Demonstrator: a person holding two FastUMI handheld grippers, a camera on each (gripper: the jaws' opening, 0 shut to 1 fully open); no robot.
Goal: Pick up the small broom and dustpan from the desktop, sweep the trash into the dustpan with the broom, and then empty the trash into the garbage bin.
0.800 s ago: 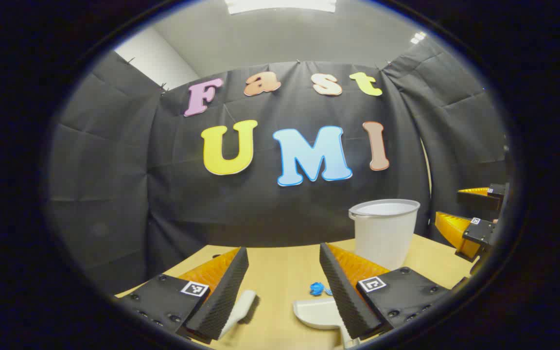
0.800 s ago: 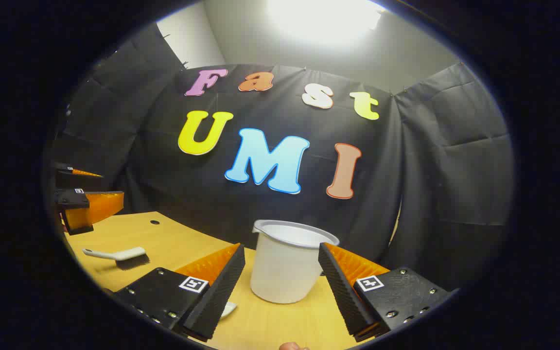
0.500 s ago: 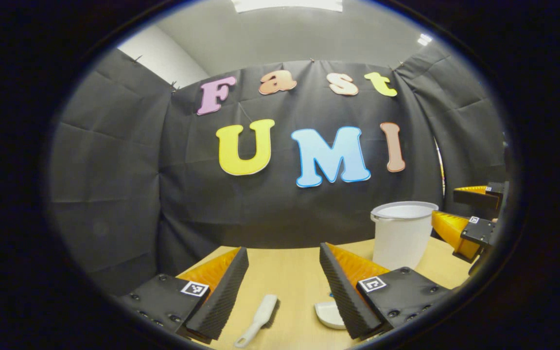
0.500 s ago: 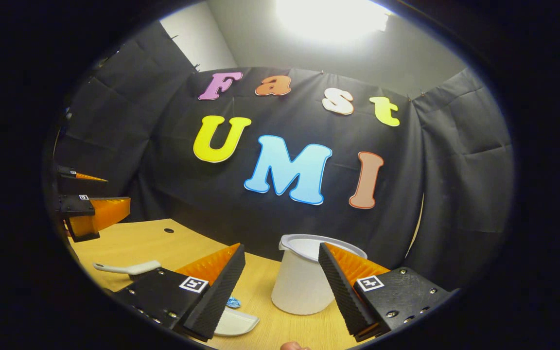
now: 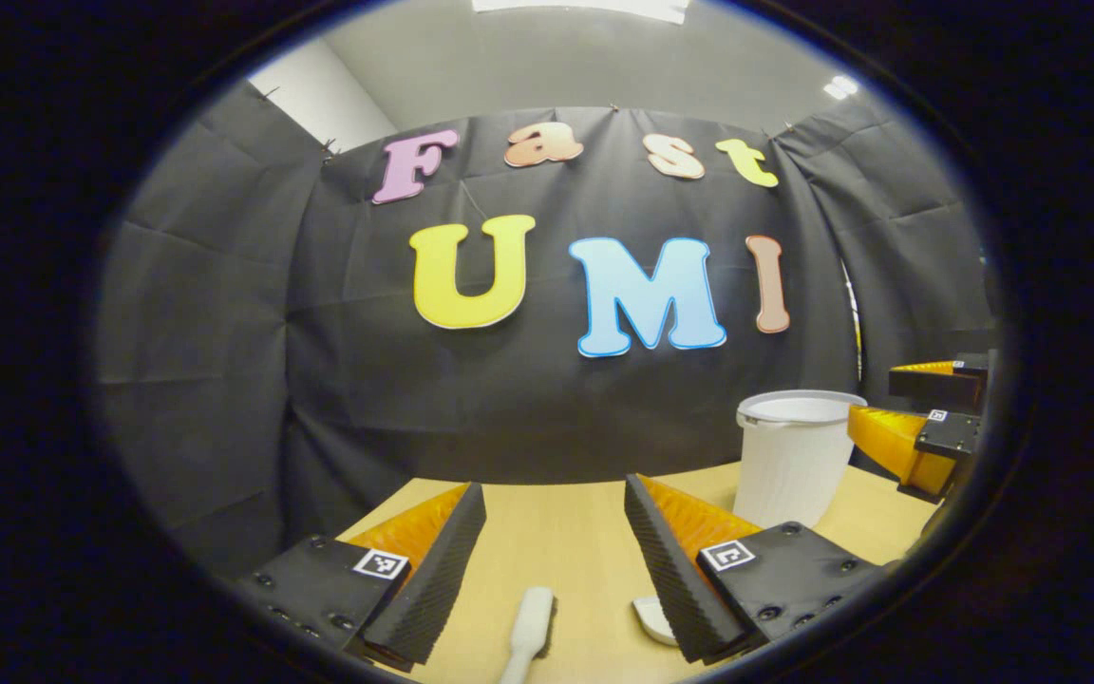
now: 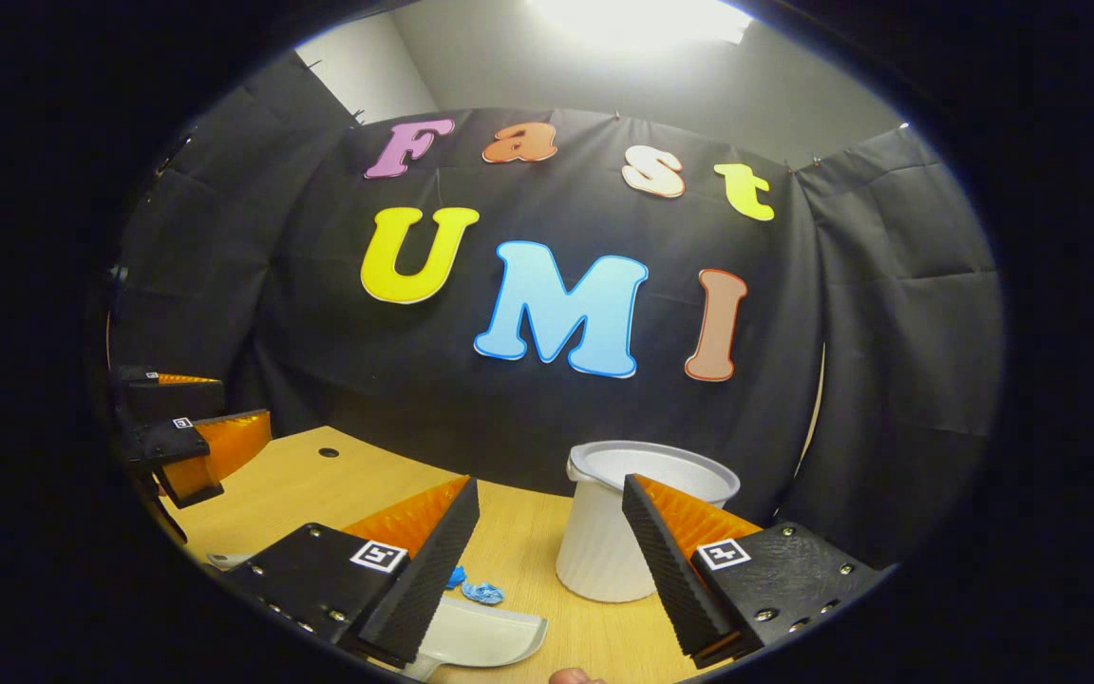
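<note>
**Both claws spread above the table**

The left claw (image 5: pixel 555 560) is released over the small white broom (image 5: pixel 530 622) on the light wooden table (image 5: pixel 566 518); the right claw (image 6: pixel 551 556) is released above the white plastic dustpan (image 6: pixel 480 635); crumpled blue trash (image 6: pixel 482 592) lies just beyond it; the white ribbed bin (image 6: pixel 615 537) stands near.

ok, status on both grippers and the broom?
Left gripper open above the small broom. Right gripper open over the dustpan. Nothing grasped, nothing blocking.
</note>
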